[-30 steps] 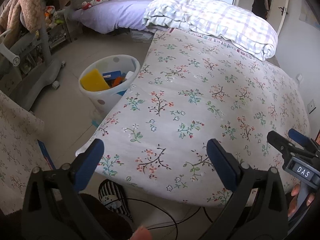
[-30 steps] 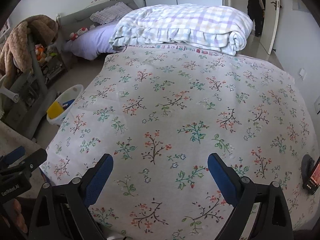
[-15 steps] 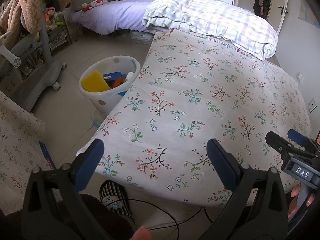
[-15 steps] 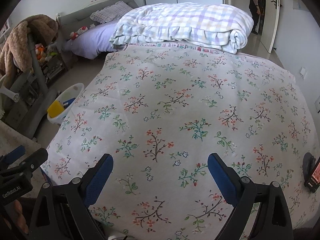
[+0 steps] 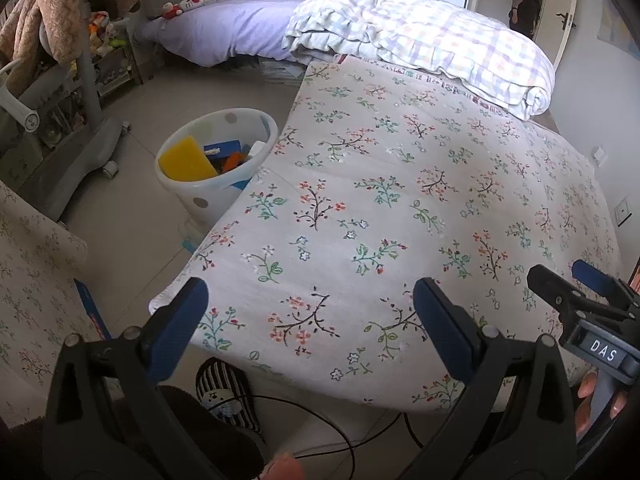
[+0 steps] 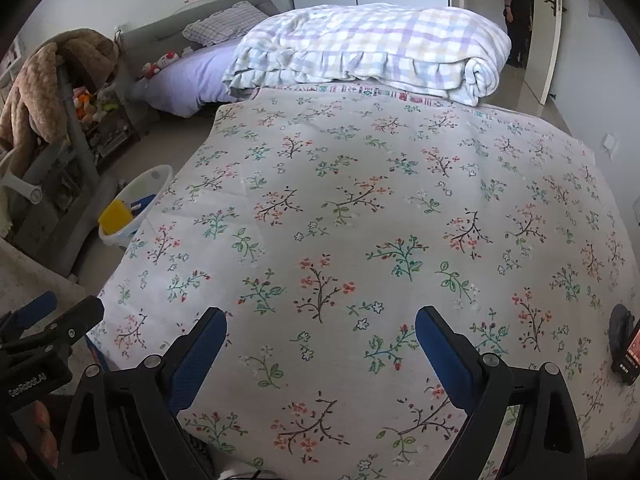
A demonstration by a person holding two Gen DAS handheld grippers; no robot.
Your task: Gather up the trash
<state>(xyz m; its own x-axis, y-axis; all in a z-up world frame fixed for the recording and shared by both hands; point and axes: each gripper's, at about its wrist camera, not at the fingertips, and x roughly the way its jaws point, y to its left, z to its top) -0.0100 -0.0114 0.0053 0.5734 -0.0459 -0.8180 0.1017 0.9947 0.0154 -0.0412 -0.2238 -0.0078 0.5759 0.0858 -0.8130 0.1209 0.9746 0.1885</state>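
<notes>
A white polka-dot trash bin (image 5: 218, 190) stands on the floor beside the left edge of the floral sheet (image 5: 400, 208). It holds a yellow sponge-like block (image 5: 186, 160) and blue and orange scraps. It also shows in the right wrist view (image 6: 134, 210). My left gripper (image 5: 310, 308) is open and empty above the near edge of the sheet. My right gripper (image 6: 320, 338) is open and empty over the sheet. No loose trash shows on the sheet.
A folded plaid blanket (image 5: 420, 44) lies at the far end of the sheet. A purple bed (image 5: 224, 32) and a grey wheeled stand (image 5: 76, 152) are at the left. A phone (image 6: 628, 354) lies at the right edge. Cables (image 5: 320, 432) run on the floor near me.
Both views have shifted slightly, with the grippers drifting a little over the sheet. Both stay open and empty.
</notes>
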